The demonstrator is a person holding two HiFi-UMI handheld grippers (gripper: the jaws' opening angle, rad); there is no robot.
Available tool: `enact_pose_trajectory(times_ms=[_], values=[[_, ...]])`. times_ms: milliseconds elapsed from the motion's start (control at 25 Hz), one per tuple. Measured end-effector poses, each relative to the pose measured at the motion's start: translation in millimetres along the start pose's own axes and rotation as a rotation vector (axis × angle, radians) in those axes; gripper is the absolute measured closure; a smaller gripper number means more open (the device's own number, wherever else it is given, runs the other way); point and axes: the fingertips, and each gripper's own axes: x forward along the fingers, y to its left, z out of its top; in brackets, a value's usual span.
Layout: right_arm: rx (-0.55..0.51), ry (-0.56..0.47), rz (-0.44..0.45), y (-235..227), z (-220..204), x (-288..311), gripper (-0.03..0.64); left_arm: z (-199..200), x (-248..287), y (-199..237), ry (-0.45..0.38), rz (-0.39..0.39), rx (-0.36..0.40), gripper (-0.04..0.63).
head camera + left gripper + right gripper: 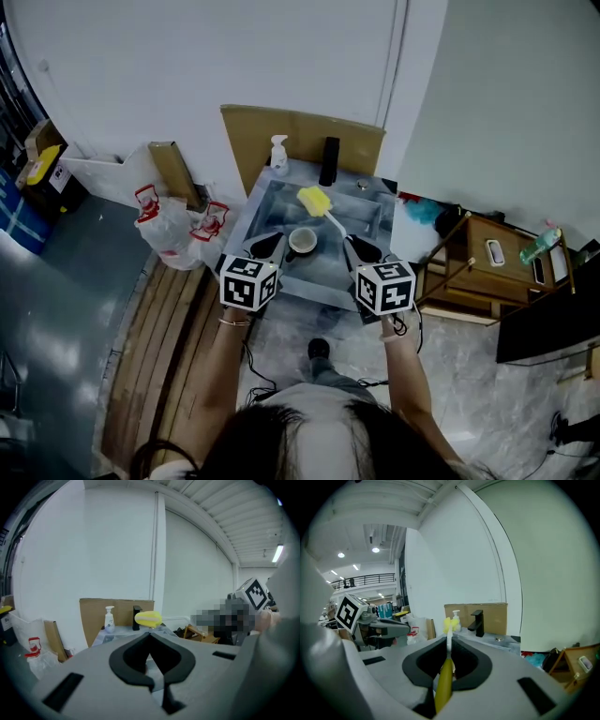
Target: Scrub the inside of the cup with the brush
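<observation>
Stands at a grey bench (246, 208) with a sunken sink basin (361, 217), a gripper in each hand. Holds the right gripper (349, 242) clamped on the brush (445, 679), jaws pressed to both sides of its yellow handle, white stem running out past the tips toward 12 o'clock in the right gripper view. Carries the yellow sponge head (312, 199) over the basin in the head view, between 12 and 1 o'clock from the cup (302, 241) and not inside it. Shows the cup upright, mouth up, within the basin near its front edge and between the two grippers: left gripper (277, 238) just beside it at 9 o'clock, right gripper at 3 o'clock. Has the left gripper clenched, tips together, with nothing seen between them in its own view; cannot tell from above whether those tips touch the cup's rim. Points both grippers toward the back wall. Beyond the basin, at 11 o'clock from the cup, a white soap bottle (278, 156); near 12 o'clock, a black faucet (329, 161); behind both, a cardboard sheet (300, 131) against the wall. On the floor at 9 o'clock from the bench, white plastic bags (173, 225) with red print; at 3 o'clock, a wooden side table (473, 272).
</observation>
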Motion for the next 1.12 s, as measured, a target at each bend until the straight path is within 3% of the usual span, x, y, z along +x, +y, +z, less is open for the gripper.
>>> enact_pose_trajectory(times_ms=[680, 1120], values=[[-0.069, -0.181, -0.044, 36.4, 31.4, -68.5, 0.571, 36.8, -75.1, -40.0, -0.162, 0.015, 0.052, 0.588], [-0.082, -0.243, -0.060, 57.1, 44.4, -101.3, 0.571, 55.7, -119.6, -54.0, -0.241, 0.021, 0.078, 0.588]])
